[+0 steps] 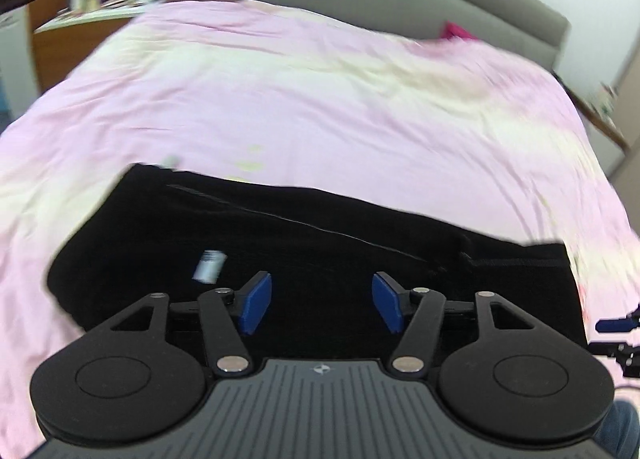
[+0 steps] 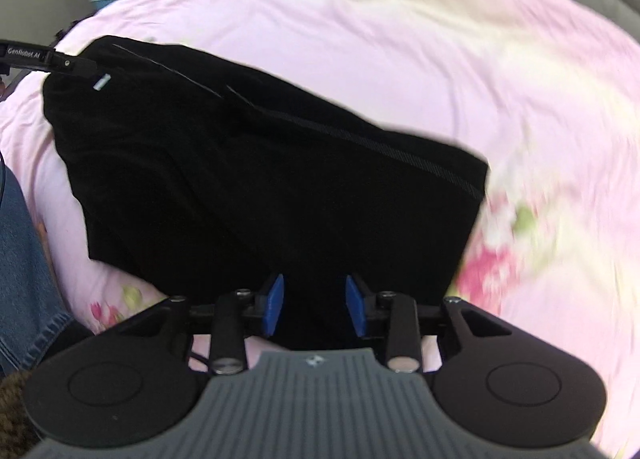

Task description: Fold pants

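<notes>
One folded pair of black pants [image 2: 260, 179], two hand-held grippers, one bed [image 1: 320, 99].

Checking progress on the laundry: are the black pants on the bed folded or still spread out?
Folded. The black pants lie as a compact block on the pink bedspread, no separate legs showing. How many layers: cannot tell.
</notes>
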A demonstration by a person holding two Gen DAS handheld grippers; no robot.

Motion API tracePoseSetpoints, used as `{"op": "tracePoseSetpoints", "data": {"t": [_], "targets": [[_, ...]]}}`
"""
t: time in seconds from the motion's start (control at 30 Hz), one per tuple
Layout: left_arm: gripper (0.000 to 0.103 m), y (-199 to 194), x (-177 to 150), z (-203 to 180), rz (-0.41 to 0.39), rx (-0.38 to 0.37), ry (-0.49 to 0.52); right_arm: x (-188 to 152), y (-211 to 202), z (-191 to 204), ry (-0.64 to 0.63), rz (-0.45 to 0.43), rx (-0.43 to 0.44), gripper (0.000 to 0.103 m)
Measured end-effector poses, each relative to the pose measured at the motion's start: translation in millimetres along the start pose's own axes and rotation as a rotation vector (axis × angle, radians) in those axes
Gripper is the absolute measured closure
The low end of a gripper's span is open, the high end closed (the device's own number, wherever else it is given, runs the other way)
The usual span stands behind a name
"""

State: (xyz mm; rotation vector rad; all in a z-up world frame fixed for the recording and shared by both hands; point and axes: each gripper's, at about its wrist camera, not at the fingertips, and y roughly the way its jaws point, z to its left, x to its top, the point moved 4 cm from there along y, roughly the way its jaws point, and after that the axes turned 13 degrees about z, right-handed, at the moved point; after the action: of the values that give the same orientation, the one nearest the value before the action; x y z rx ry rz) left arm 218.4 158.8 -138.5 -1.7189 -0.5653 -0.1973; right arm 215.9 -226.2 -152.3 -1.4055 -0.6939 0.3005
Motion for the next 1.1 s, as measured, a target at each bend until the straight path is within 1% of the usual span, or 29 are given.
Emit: {"op": "tracePoseSetpoints", "data": {"t": [0.07, 0.1, 0.13, 0.17, 0.23, 0.27, 0.33, 0.4, 0.47, 0.5, 0.57, 0.63, 0.67, 0.7, 0.8, 0.83, 0.87, 0.93, 1.07, 1.1], "targets": [[0.031, -8.7, 0.1, 32.6, -0.033, 0.004, -0.096, 19.4, 1.0, 12.5, -0.073, -0.025, -0.018, 0.067], [0.028, -11.0, -0.7, 49.9, -0.047, 0.007, -0.156, 28.5, 3.4, 18.7, -0.109, -0.032, -0.021, 0.066], [0.026, -12.6, -2.1, 65.0, -0.054, 0.010, -0.213, 38.3, 6.6, 25.5, -0.146, -0.040, -0.020, 0.063], [0.025, -16.3, -2.8, 84.9, -0.060, 0.013, -0.280, 47.3, 10.6, 31.0, -0.174, -0.046, -0.014, 0.060], [0.025, -16.4, -8.7, 113.6, -0.066, 0.012, -0.388, 67.6, 22.9, 40.6, -0.226, -0.044, 0.011, 0.060], [0.025, -15.8, -13.0, 127.5, -0.067, 0.008, -0.445, 76.9, 29.2, 46.3, -0.258, -0.038, 0.023, 0.057], [0.024, -12.2, -21.9, 149.2, -0.072, 0.006, -0.546, 92.3, 41.8, 55.2, -0.327, -0.023, 0.014, 0.056], [0.024, -5.6, -27.9, 165.7, -0.065, 0.010, -0.617, 109.4, 56.0, 62.9, -0.409, -0.003, -0.011, 0.056], [0.024, 0.3, -37.4, 181.2, -0.053, 0.008, -0.683, 122.9, 67.0, 69.7, -0.476, 0.015, -0.008, 0.055], [0.024, 4.5, -39.9, 186.6, -0.049, 0.000, -0.710, 128.6, 71.2, 73.6, -0.507, 0.026, 0.000, 0.052], [0.022, 13.1, -44.1, 196.9, -0.035, -0.020, -0.756, 138.6, 79.7, 83.8, -0.582, 0.046, 0.007, 0.039], [0.018, 22.8, -45.6, 205.1, -0.020, -0.034, -0.787, 144.4, 88.6, 94.2, -0.657, 0.066, -0.015, 0.038], [0.016, 27.9, -45.0, 208.2, -0.021, -0.050, -0.793, 150.4, 103.6, 91.3, -0.698, 0.091, -0.031, 0.038], [0.014, 32.5, -43.4, 210.1, -0.024, -0.066, -0.802, 152.4, 110.2, 94.3, -0.726, 0.113, -0.038, 0.038], [0.014, 46.3, -38.6, 211.2, -0.038, -0.131, -0.821, 159.6, 127.6, 96.6, -0.765, 0.167, -0.018, 0.037], [0.015, 51.8, -36.8, 210.1, -0.035, -0.144, -0.822, 163.0, 132.8, 95.7, -0.767, 0.190, -0.008, 0.034], [0.016, 57.7, -35.1, 208.2, -0.030, -0.153, -0.819, 165.7, 137.4, 94.6, -0.770, 0.212, -0.001, 0.030], [0.026, 68.9, -32.2, 204.0, -0.030, -0.160, -0.807, 172.1, 146.1, 92.9, -0.777, 0.244, 0.019, 0.028], [0.036, 75.6, -31.9, 199.3, -0.054, -0.143, -0.799, 184.7, 161.3, 88.8, -0.763, 0.294, 0.064, 0.026], [0.043, 73.2, -32.1, 198.8, -0.062, -0.142, -0.791, 187.0, 164.1, 88.8, -0.760, 0.303, 0.068, 0.025]]}}
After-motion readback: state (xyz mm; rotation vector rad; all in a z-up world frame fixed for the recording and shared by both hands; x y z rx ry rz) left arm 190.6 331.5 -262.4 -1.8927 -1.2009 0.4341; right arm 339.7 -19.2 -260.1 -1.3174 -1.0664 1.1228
